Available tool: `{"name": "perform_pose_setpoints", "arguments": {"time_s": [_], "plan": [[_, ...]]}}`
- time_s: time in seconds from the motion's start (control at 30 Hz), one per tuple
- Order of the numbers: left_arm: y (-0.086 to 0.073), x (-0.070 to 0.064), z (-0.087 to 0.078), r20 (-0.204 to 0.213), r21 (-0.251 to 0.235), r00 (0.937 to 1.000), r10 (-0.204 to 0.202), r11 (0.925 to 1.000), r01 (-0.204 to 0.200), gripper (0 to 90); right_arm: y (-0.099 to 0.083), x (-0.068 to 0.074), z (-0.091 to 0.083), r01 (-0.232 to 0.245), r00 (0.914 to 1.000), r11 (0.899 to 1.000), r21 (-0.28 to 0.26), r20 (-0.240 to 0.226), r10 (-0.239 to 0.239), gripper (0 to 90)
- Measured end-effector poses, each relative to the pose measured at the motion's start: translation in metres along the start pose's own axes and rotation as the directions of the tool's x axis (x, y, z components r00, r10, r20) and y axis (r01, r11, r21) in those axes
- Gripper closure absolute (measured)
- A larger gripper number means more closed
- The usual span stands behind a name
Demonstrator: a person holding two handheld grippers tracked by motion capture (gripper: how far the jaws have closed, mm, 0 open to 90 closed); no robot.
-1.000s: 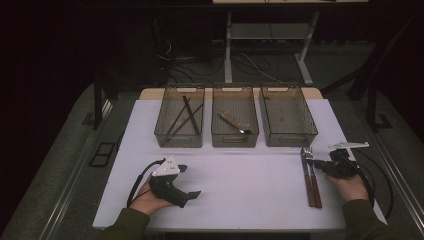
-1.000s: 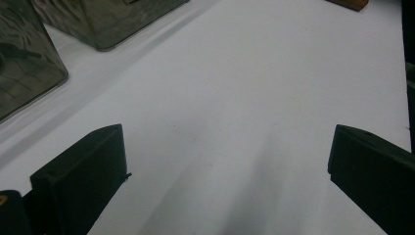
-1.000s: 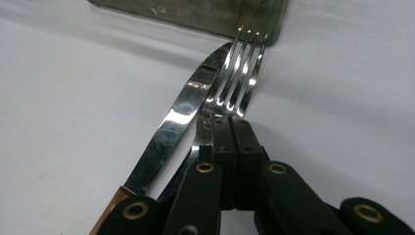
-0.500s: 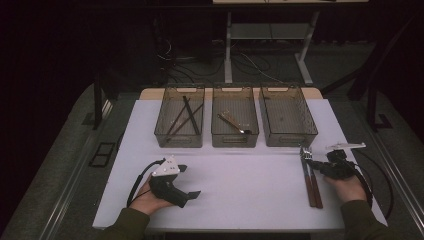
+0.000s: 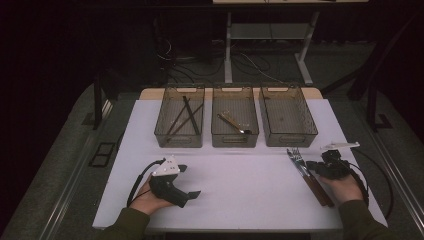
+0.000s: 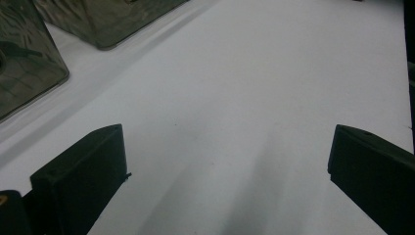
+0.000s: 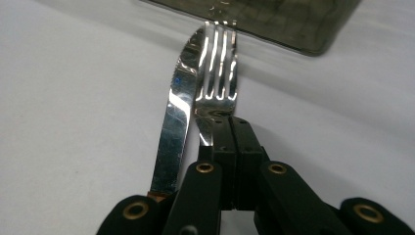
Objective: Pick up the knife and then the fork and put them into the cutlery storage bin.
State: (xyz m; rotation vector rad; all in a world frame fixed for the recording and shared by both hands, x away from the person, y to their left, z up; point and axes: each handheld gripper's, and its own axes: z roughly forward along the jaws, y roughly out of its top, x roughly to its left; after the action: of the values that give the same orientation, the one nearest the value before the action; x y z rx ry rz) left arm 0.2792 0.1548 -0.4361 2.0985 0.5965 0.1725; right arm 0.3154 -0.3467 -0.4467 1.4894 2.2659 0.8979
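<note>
A fork (image 5: 298, 154) and a knife (image 5: 291, 155) with brown handles lie side by side on the white table (image 5: 240, 180), at the right and just in front of the right bin (image 5: 290, 141). My right gripper (image 5: 310, 165) comes at them from the right. Seen from the right gripper, its jaws (image 7: 232, 125) are pressed together over the neck of the fork (image 7: 218, 63), and the knife (image 7: 178, 98) lies just to the left. My left gripper (image 5: 189, 180) rests at the front left, open, with bare table between its jaws (image 6: 227, 134).
Three clear bins stand in a row at the back. The left bin (image 5: 179, 142) holds black chopsticks (image 5: 186, 114), and the middle bin (image 5: 235, 143) holds metal cutlery (image 5: 232, 122). Nothing shows in the right bin. The table's front edge lies just behind both hands.
My right gripper has slid a little to the left, up to the fork and knife. The left gripper has stayed put.
</note>
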Motion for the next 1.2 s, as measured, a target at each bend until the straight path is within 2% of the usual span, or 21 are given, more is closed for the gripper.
{"name": "perform_pose_setpoints", "arguments": {"time_s": [0.27,0.43,0.53,0.67,0.87,1.0,1.2], "plan": [[0.0,0.0,0.0,0.002,-0.001,1.0,0.0,1.0,0.0,0.1,0.003,0.008,0.001,0.043,0.9987,0.999,-0.008,-0.028,-0.043,89.6],[0.0,-0.001,0.0,0.001,-0.001,1.0,0.001,1.0,-0.001,0.1,0.004,0.01,0.0,0.065,0.9954,0.998,-0.025,-0.069,-0.066,89.5],[0.0,-0.001,0.0,0.001,0.001,1.0,0.003,1.0,-0.003,0.1,0.005,0.012,0.0,0.079,0.9946,0.997,-0.023,-0.066,-0.08,89.5],[0.0,0.0,0.0,0.001,-0.001,1.0,0.001,1.0,-0.001,0.1,0.006,0.011,-0.006,0.062,0.9949,0.997,-0.05,-0.077,-0.065,89.0],[0.0,-0.001,-0.001,0.0,-0.004,1.0,0.001,1.0,-0.001,0.1,0.008,0.009,-0.026,0.035,0.9868,0.996,-0.079,-0.155,-0.047,70.9],[0.0,-0.001,-0.001,0.001,-0.003,1.0,0.002,1.0,-0.002,0.1,0.003,0.01,-0.039,0.059,0.9818,0.997,-0.044,-0.178,-0.066,59.8],[0.0,-0.001,-0.001,0.001,-0.006,1.0,0.0,1.0,0.0,0.1,-0.009,0.009,-0.049,0.092,0.9822,0.996,-0.007,-0.164,-0.092,58.9]]}}
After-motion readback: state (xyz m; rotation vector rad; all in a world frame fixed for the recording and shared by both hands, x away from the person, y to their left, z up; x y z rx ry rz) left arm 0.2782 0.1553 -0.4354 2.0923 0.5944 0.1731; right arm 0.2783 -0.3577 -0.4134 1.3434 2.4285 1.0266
